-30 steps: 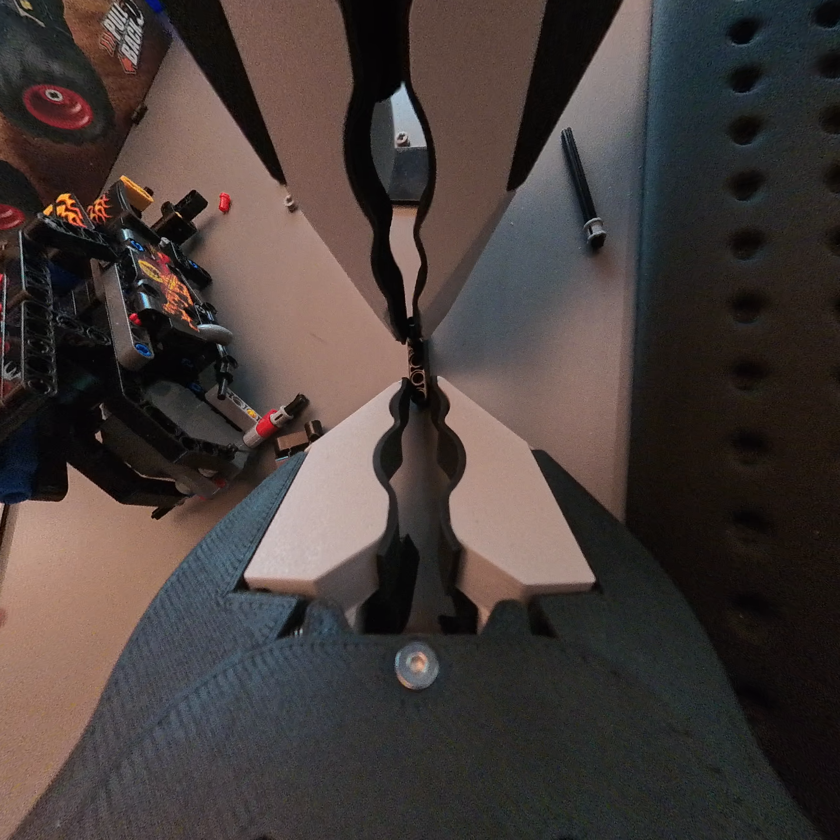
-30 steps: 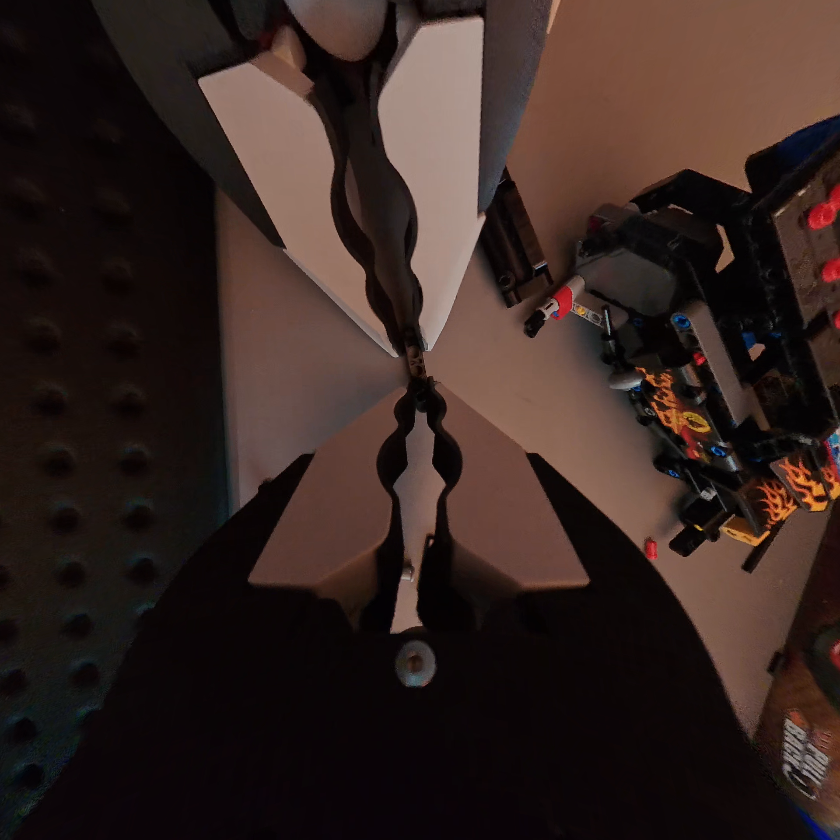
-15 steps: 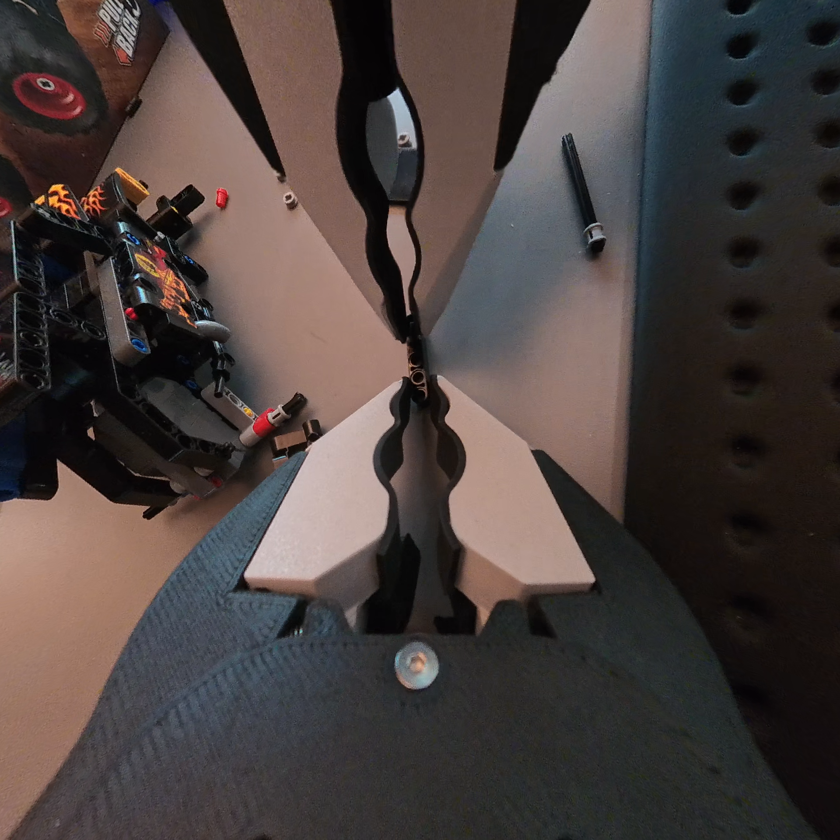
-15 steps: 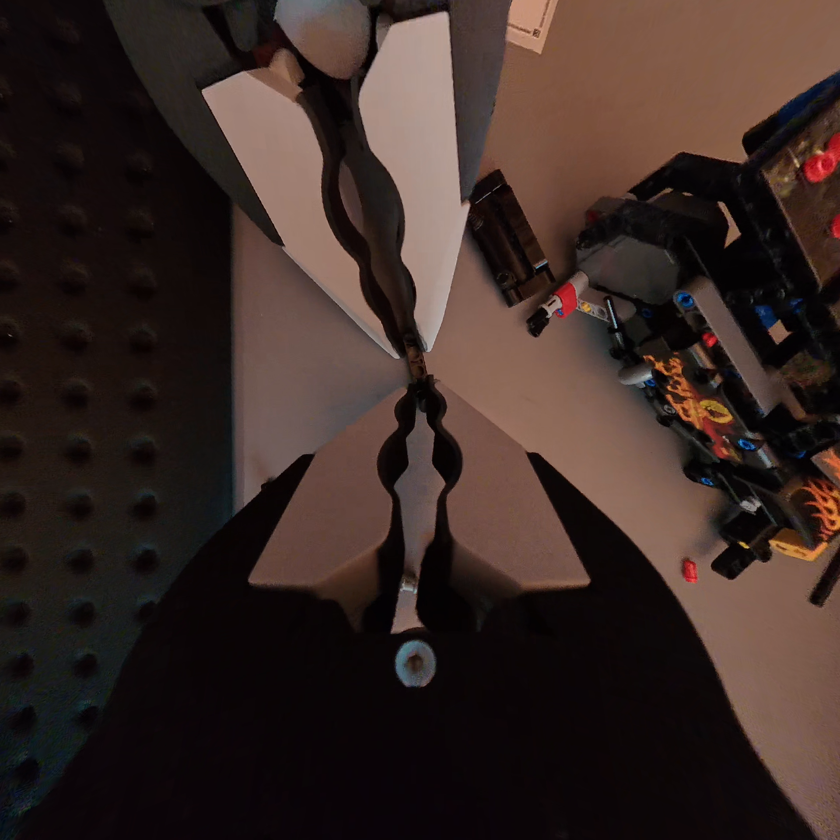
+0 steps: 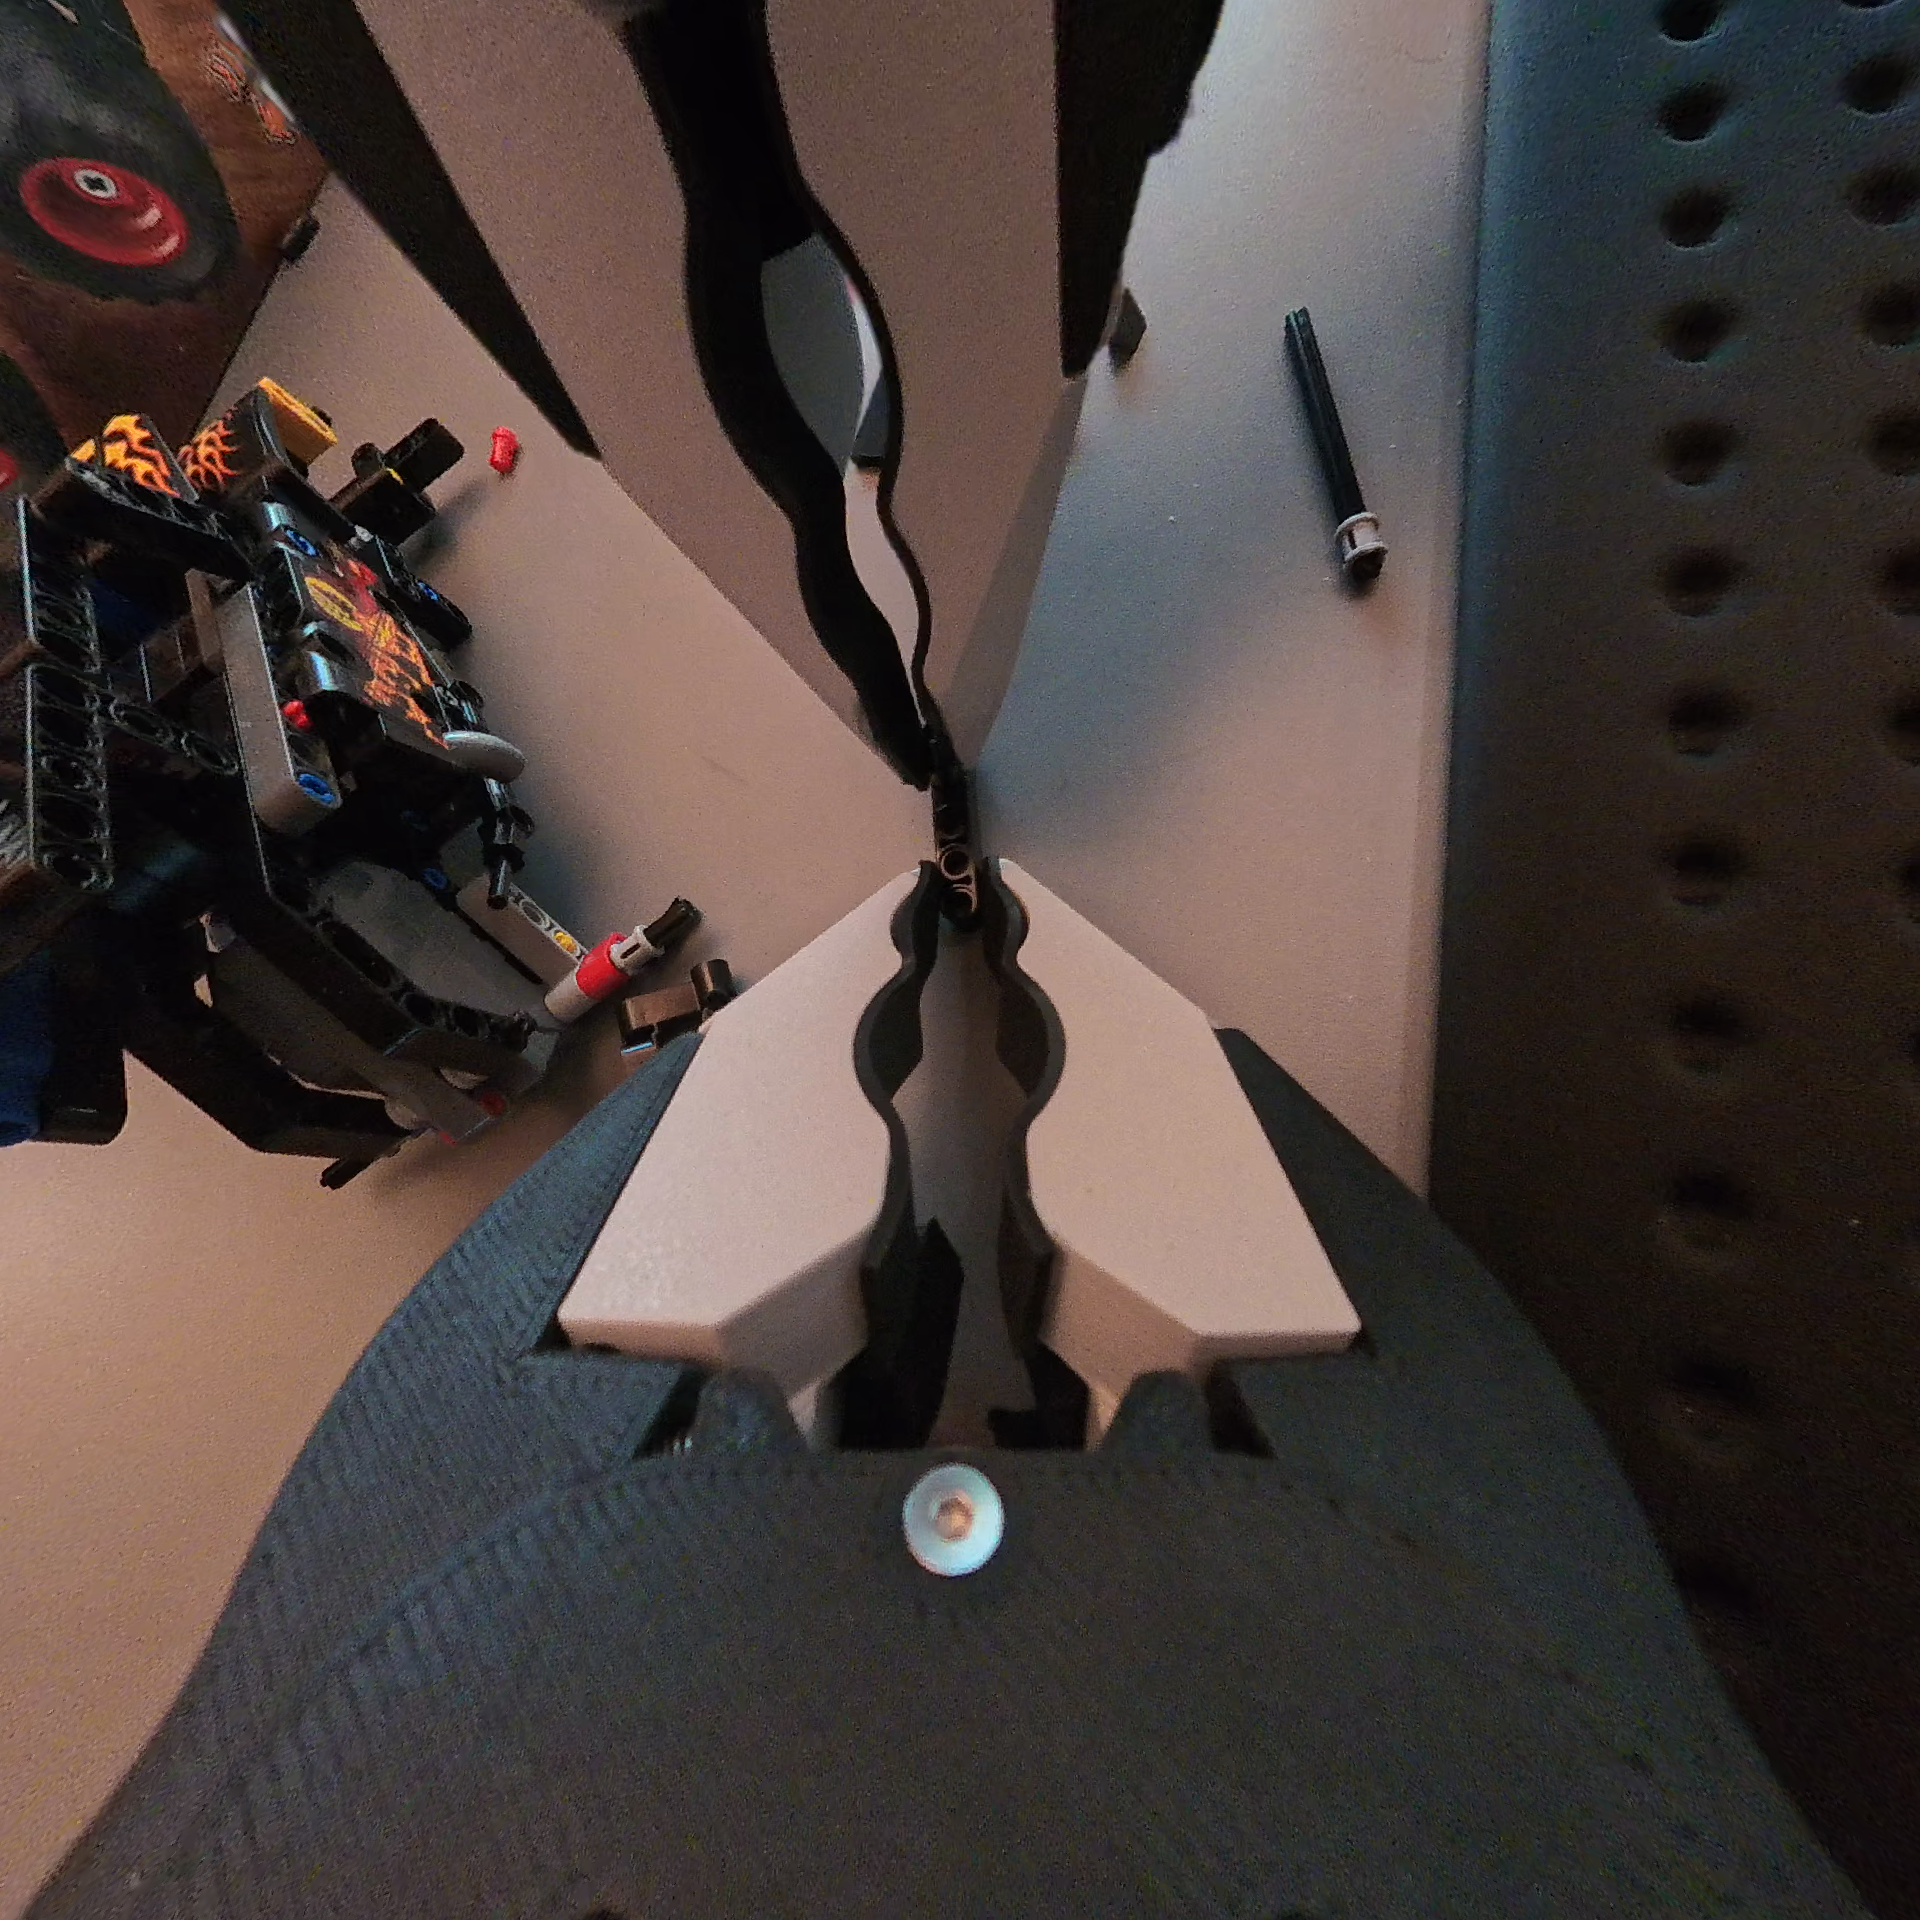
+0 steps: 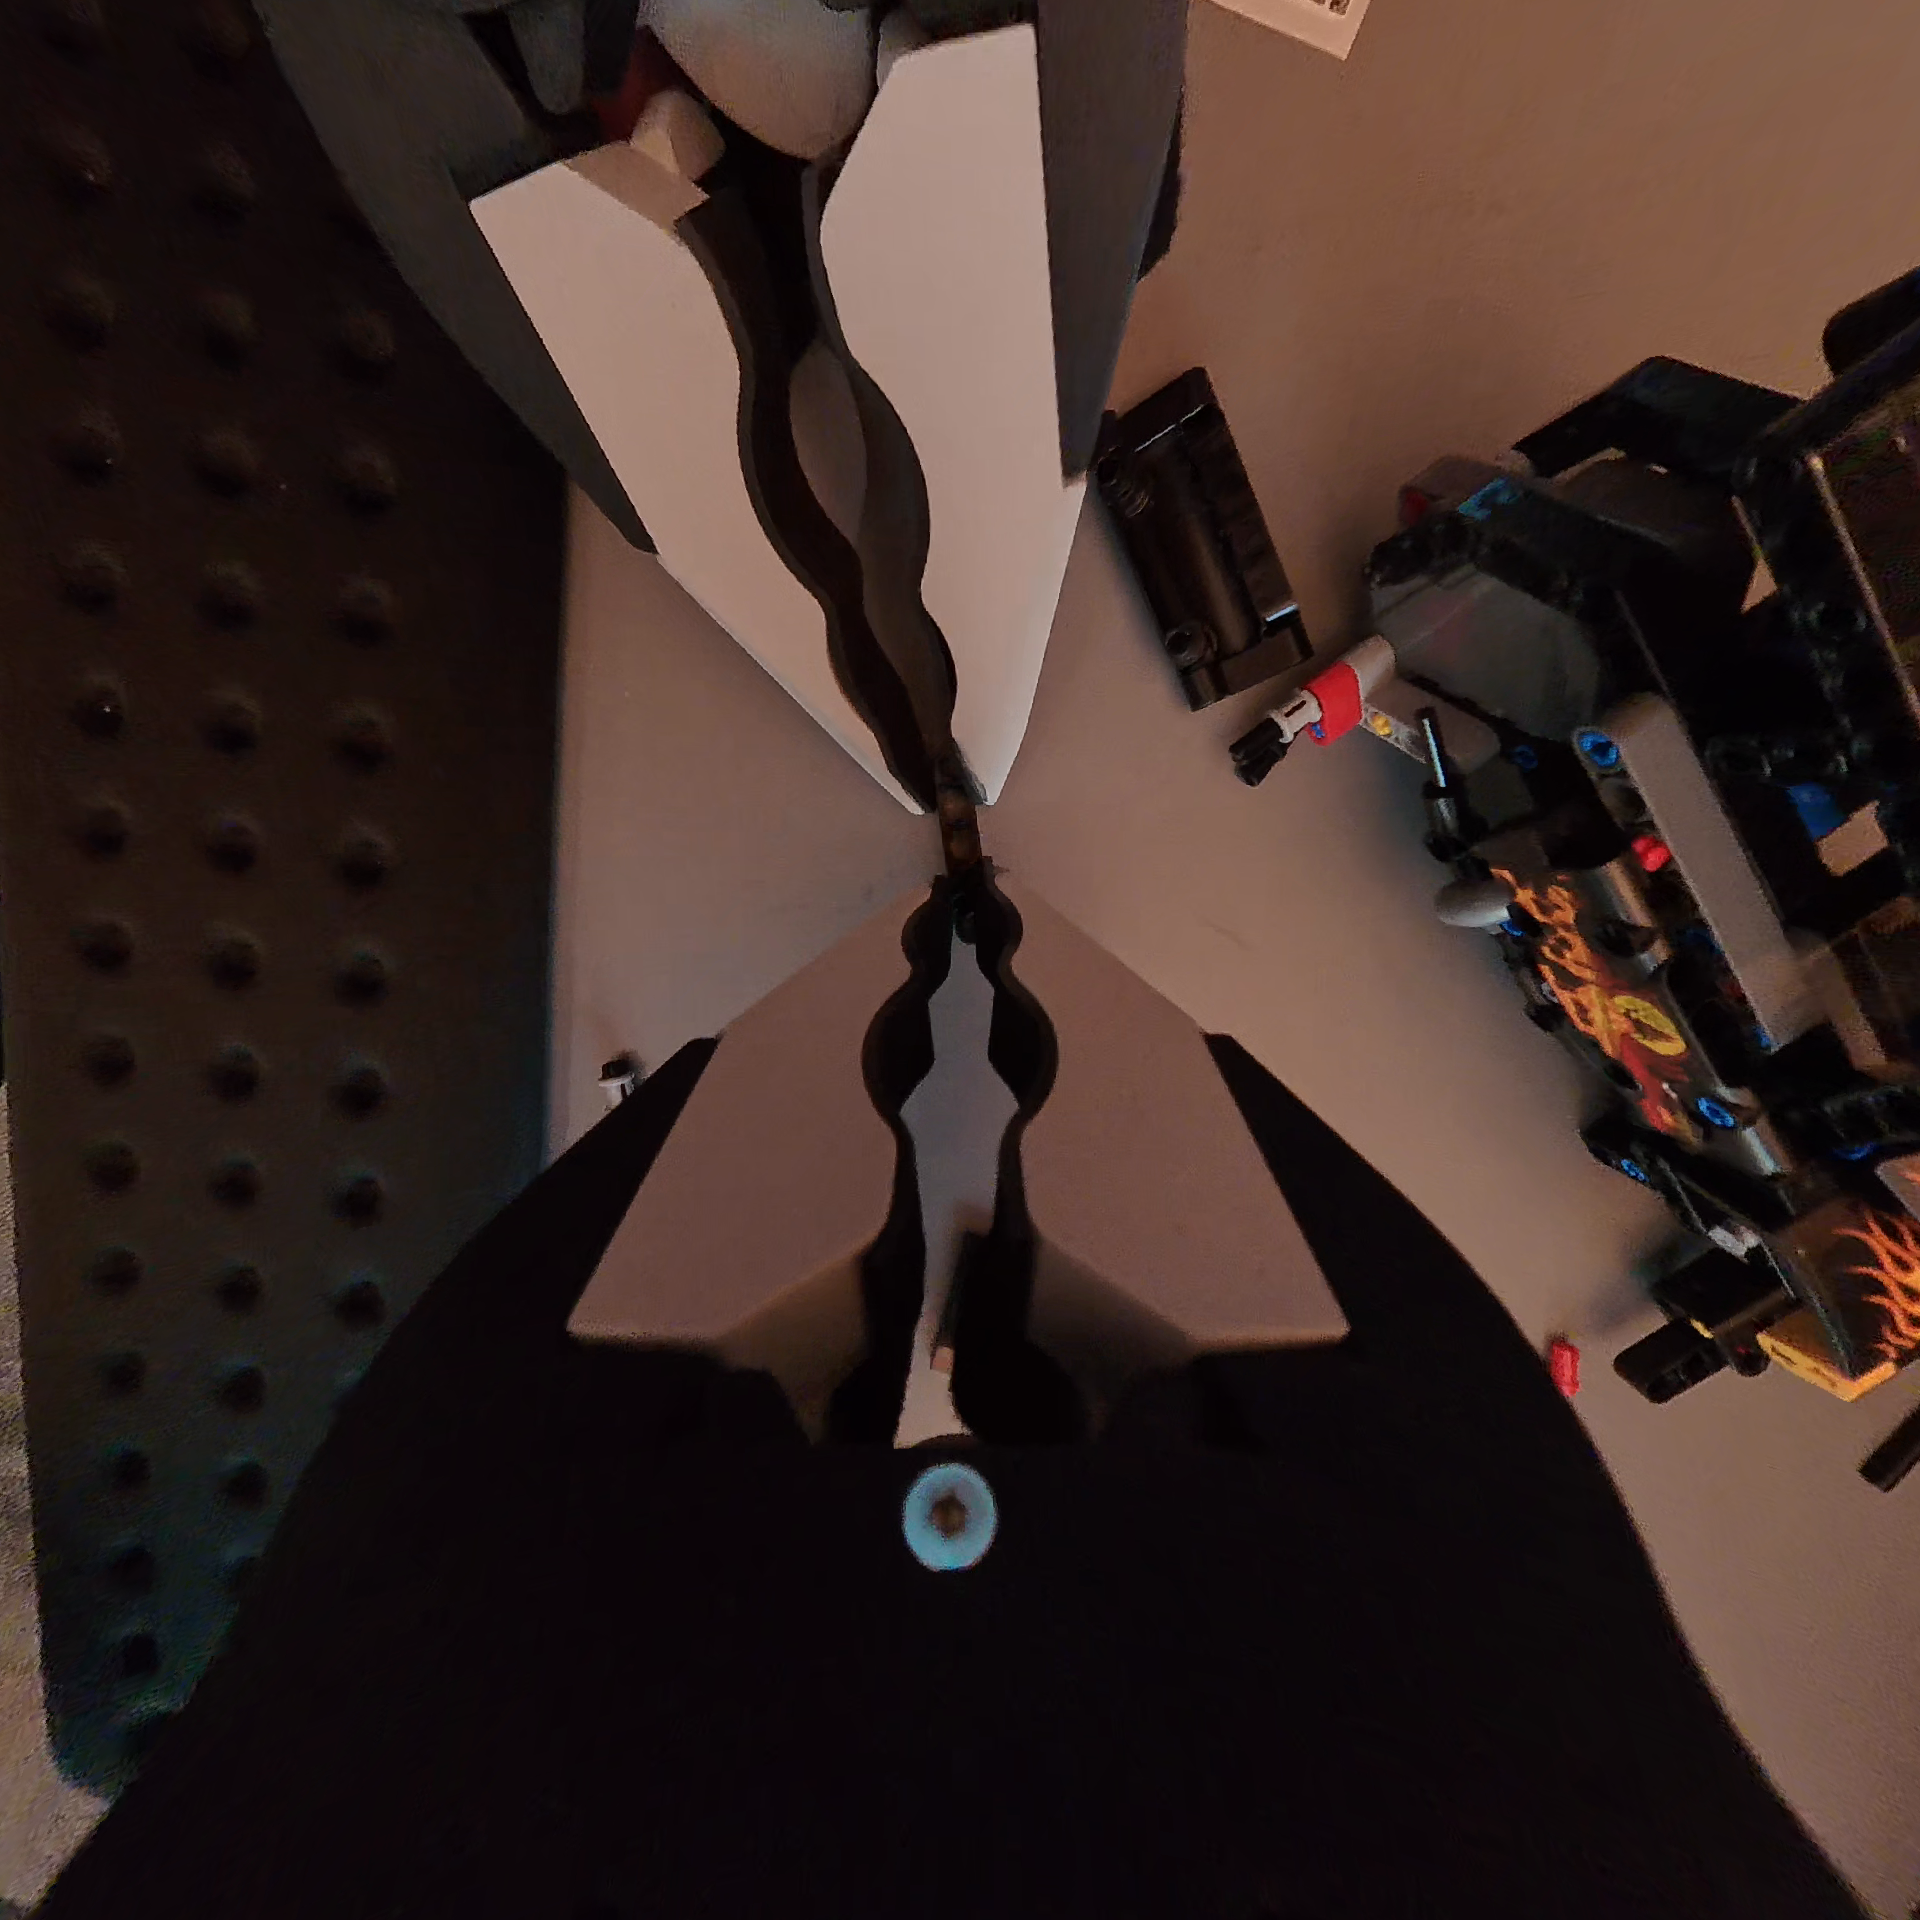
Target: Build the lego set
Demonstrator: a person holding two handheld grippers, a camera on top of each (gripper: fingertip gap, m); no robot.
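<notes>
The surface point(image 5: 1195, 644) is pale, bordered on 1 edge by a dark perforated mat point(image 5: 1704, 727). The part-built truck point(image 5: 260, 748), black with flame panels, lies on its side well apart from both claws, toward the edge opposite the mat. A black block of beams point(image 6: 1200, 540) lies near it, and a red-collared pin assembly point(image 5: 613, 961) just beside it. A black axle point(image 5: 1335, 447) lies close to the mat edge; a red stud point(image 5: 504, 449) lies loose beyond the truck.

Above the middle of the surface, the left claw point(image 5: 958, 894) and the right claw point(image 6: 961, 914) meet tip to tip. Each is pressed together on 1 end of the same small black connector point(image 5: 951, 821).

Risk assessment:
1. Both grips cover only the tips of a very small part; uneven push or twist is likely to snap it out sideways.
2. Releasing either claw early would likely let the connector pivot or drop among the loose parts.
</notes>
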